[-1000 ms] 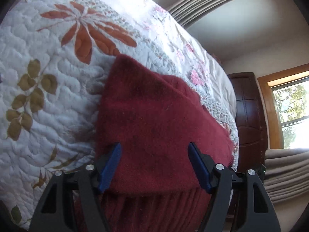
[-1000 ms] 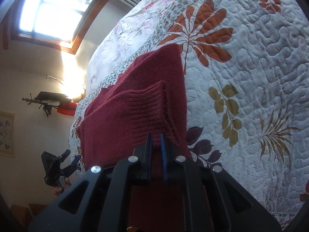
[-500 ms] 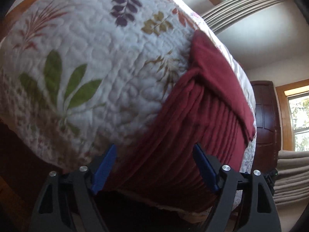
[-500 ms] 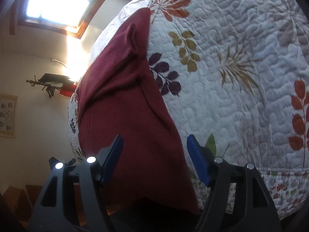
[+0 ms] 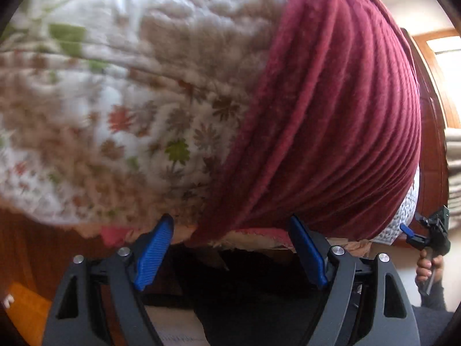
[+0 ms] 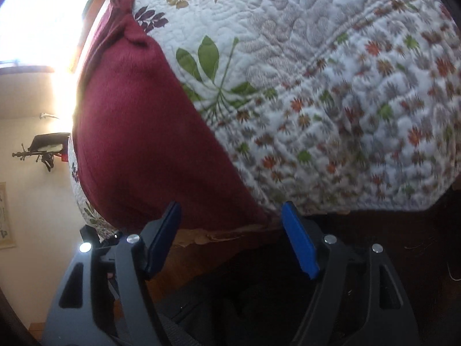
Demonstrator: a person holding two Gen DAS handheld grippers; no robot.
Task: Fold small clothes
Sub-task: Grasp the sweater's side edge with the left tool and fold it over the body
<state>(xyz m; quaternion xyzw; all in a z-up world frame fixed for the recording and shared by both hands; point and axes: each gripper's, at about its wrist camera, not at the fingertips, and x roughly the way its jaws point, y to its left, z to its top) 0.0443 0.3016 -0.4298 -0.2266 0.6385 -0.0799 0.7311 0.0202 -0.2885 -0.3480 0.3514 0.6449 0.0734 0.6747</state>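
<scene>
Here's the bed, and the big floral quilt (image 6: 331,92) fills both views; white cotton, puffy stitched channels, large green leaves up top and a border band of tiny orange, green and grey blossoms running down to its scalloped hem; in the left wrist view that same quilt (image 5: 121,101) is smeared with blur, the print soft and brownish; on top of it lies the maroon knit sweater (image 6: 138,132), folded into a thick slab reaching right to the bed's edge; from the right wrist view its face is a fine, flat, fuzzy knit with a small crease and a pointed corner at the far end; from the left wrist view the sweater (image 5: 340,109) shows bold ribbing, long parallel ridges curving over the quilt's edge; below the hem, dark wood of the bed frame and shadow; now the tools; the left gripper (image 5: 230,252) hangs just off the bed edge, black frame, ridged blue pads, jaws spread wide and empty, the ribbed hem just above them; the right gripper (image 6: 230,239) likewise gapes wide with nothing between its blue pads, sitting under the sweater's near corner; and far right in the left wrist view, a hand (image 5: 428,268) clutches that other gripper's handle.
</scene>
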